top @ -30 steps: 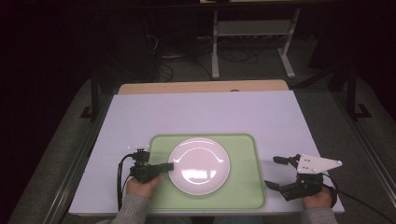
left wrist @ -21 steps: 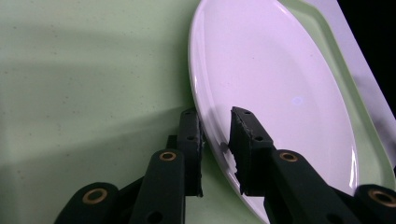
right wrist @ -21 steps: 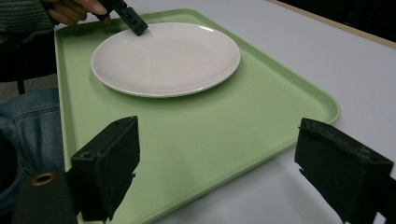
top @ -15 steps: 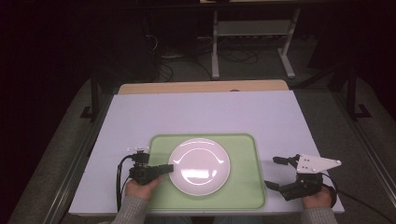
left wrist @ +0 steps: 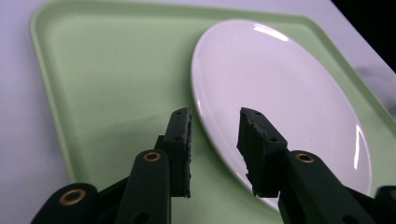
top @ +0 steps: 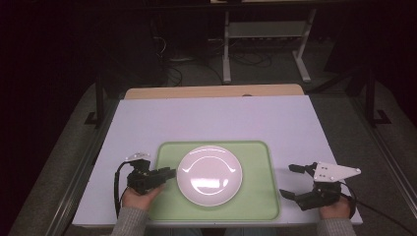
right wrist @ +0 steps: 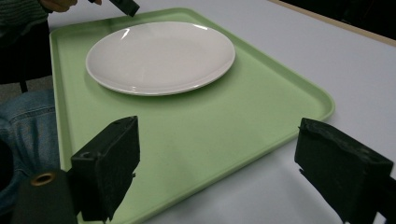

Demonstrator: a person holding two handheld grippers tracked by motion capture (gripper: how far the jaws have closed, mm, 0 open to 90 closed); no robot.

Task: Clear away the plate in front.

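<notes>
A white plate (top: pixel 209 174) rests on a pale green tray (top: pixel 255 201) near the table's front edge. My left gripper (top: pixel 169 173) reaches over the tray's left edge with its tips at the plate's left rim. In the left gripper view its jaws (left wrist: pixel 215 126) have just been opening. The plate (left wrist: pixel 289 93) rim shows in the gap, and neither pad presses on it. My right gripper (top: pixel 290 181) hovers over the bare table just right of the tray. Its jaws (right wrist: pixel 217 135) are spread wide with nothing between them, facing the tray (right wrist: pixel 210 126) and the plate (right wrist: pixel 161 53).
The white tabletop (top: pixel 221 118) stretches behind the tray to a wooden strip (top: pixel 211 92) at the far edge. A metal stand (top: pixel 265 34) sits on the dark floor beyond. The person's sleeve and the left gripper's tip (right wrist: pixel 126 5) show far off in the right gripper view.
The left gripper's tips have eased slightly away from the plate's rim. The right gripper, plate and tray have stayed put.
</notes>
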